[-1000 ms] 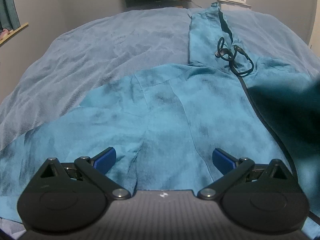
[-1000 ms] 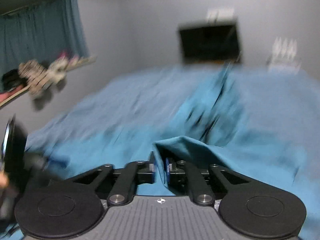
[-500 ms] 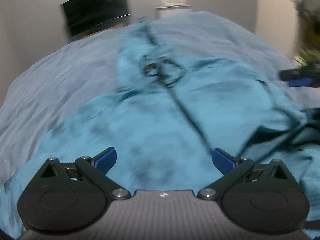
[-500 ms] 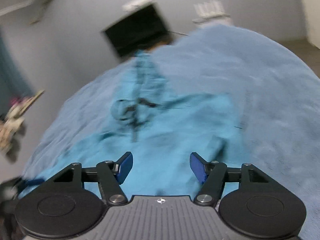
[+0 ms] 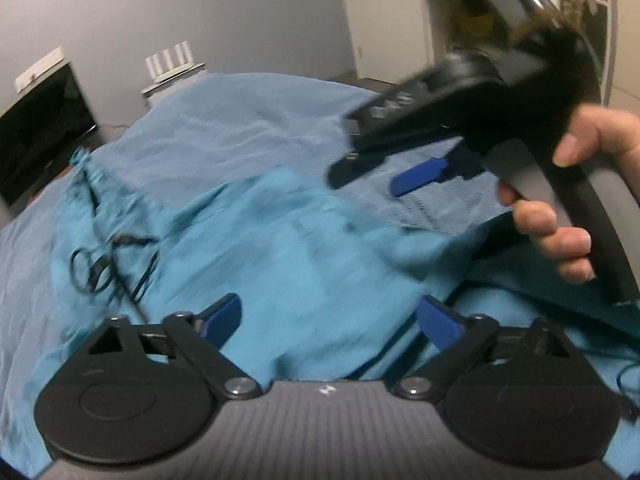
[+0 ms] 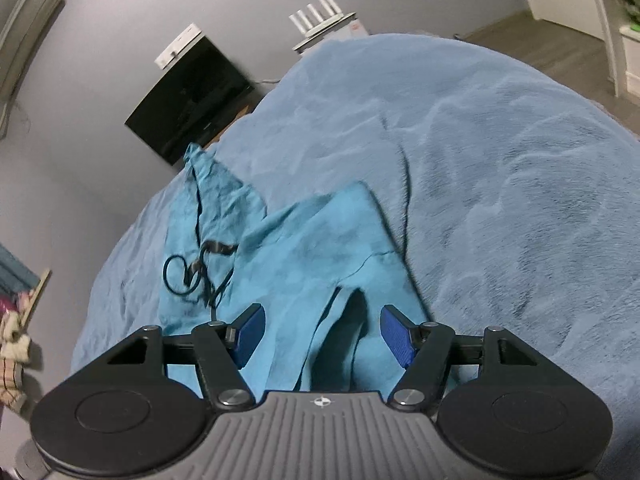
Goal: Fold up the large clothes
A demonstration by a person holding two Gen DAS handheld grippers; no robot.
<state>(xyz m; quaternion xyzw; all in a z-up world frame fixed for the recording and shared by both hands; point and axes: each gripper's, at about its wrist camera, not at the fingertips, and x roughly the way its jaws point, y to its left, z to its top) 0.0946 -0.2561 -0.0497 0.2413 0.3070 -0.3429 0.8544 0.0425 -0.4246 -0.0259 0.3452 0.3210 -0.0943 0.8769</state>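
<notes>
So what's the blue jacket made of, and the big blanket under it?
The jacket looks like thin, soft woven cloth, maybe cotton: matte, mottled teal, and it creases and folds easily. Its black drawstring looks like cord. The blanket seems a fluffy fleece or plush: its nap shows brushed streaks. I can't be sure of either.

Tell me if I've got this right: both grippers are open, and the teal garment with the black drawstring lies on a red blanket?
Not quite. The blanket is blue, not red, as the right wrist view shows. The rest holds: the left gripper and right gripper are open, and the garment with its drawstring lies on it.
</notes>
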